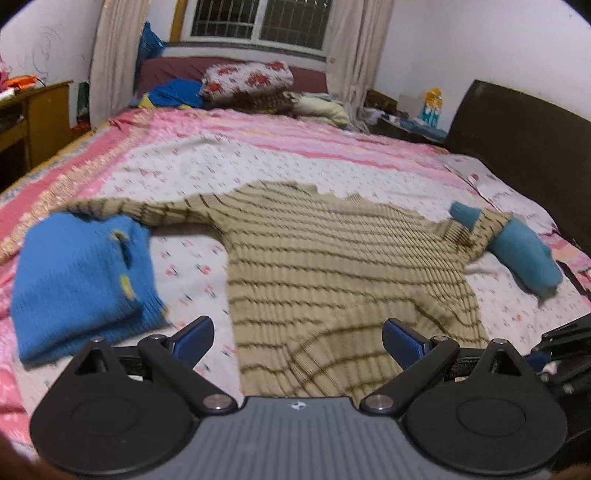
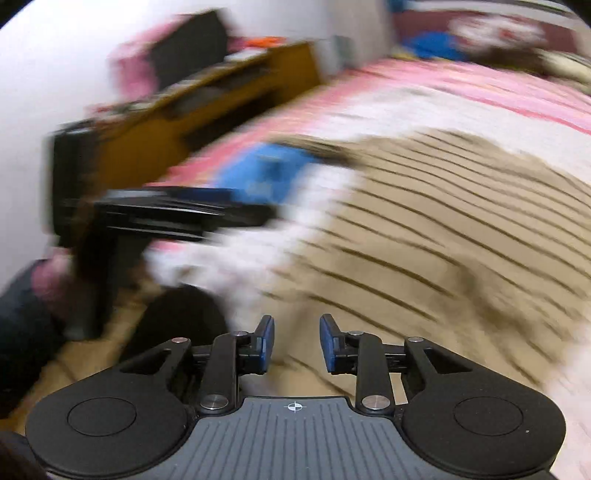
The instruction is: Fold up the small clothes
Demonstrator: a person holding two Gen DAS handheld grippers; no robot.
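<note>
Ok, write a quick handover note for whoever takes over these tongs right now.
Left tongs: open wide, empty, over the hem of the striped beige sweater.
Right tongs: open a little, nothing between the pads; view blurred.
Sweater lies spread flat on the bed, sleeves out; right sleeve has a teal cuff.
Done: blue knit folded, lying left of the sweater.
Left: fold the striped sweater.

I am in a bedroom of a home. A wide bed (image 1: 258,147) with a pink and white flowered cover fills the room, and it has a dark headboard (image 1: 517,147). Folded quilts and pillows (image 1: 247,83) lie under a barred window (image 1: 258,18) with pale curtains (image 1: 114,55). A wooden cabinet (image 1: 37,118) stands beside the bed.
</note>
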